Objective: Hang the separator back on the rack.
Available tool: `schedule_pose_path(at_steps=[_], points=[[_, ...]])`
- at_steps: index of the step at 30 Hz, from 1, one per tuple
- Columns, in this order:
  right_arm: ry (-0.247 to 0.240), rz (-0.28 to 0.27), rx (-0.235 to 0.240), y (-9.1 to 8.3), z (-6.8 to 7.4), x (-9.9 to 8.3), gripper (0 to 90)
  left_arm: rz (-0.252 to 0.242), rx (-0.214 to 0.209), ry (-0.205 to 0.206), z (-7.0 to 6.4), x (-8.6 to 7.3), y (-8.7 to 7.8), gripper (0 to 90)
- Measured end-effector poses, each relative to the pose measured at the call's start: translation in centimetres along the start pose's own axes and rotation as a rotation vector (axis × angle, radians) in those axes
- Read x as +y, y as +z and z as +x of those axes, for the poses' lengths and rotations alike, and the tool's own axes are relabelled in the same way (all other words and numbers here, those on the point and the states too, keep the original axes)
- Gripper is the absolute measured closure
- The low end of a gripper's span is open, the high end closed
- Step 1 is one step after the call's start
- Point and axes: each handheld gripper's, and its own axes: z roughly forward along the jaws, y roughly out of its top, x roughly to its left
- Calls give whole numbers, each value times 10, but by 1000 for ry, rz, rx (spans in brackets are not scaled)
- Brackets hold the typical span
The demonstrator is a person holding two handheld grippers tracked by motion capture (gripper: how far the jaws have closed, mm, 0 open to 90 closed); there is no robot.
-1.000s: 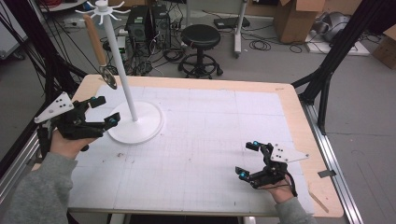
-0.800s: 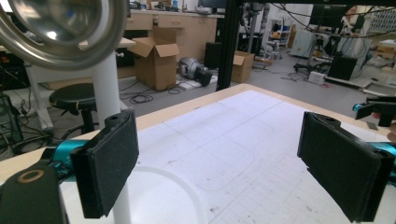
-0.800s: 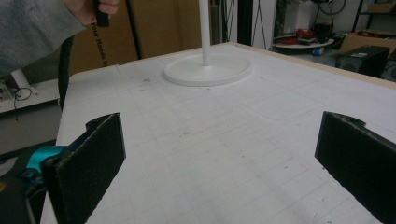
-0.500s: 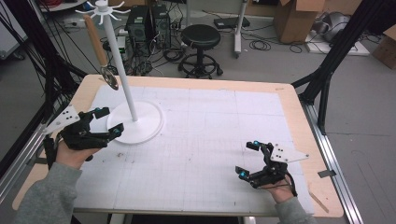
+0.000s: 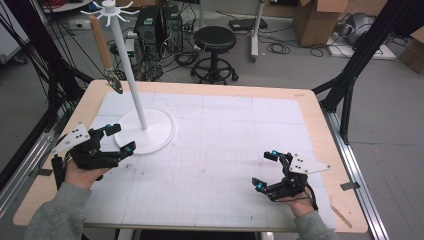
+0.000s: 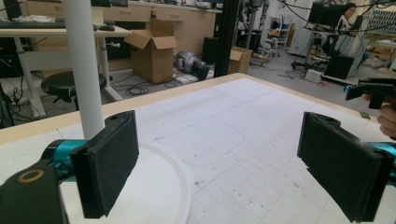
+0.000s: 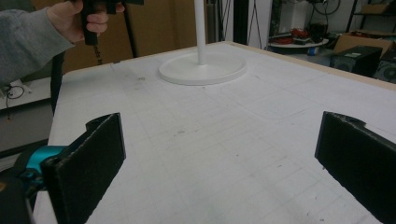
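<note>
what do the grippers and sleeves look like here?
Both grippers, left gripper and right gripper, are black two-jaw units with flat black pads, teal accents near the jaws and a pale grey three-cornered plate on top dotted with small holes. A black cable trails from each. The person's sleeves are grey.

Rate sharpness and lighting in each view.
High view: even overhead light, soft overall, faint shadow under the white stand. Left gripper view: near fingers slightly soft, table grid legible. Right gripper view: fingers blurred, stand base crisp enough, no glare.
</note>
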Motion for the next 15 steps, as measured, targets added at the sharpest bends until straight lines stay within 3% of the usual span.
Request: schedule_pose_path(at_steps=[3,15], points=[[0,2,-1,0,0,0,8,-5,-6,4,-3,-5,1,131],[4,-1,-15,-1,0,0,8,51,-1,5,-10,-24,3,131]])
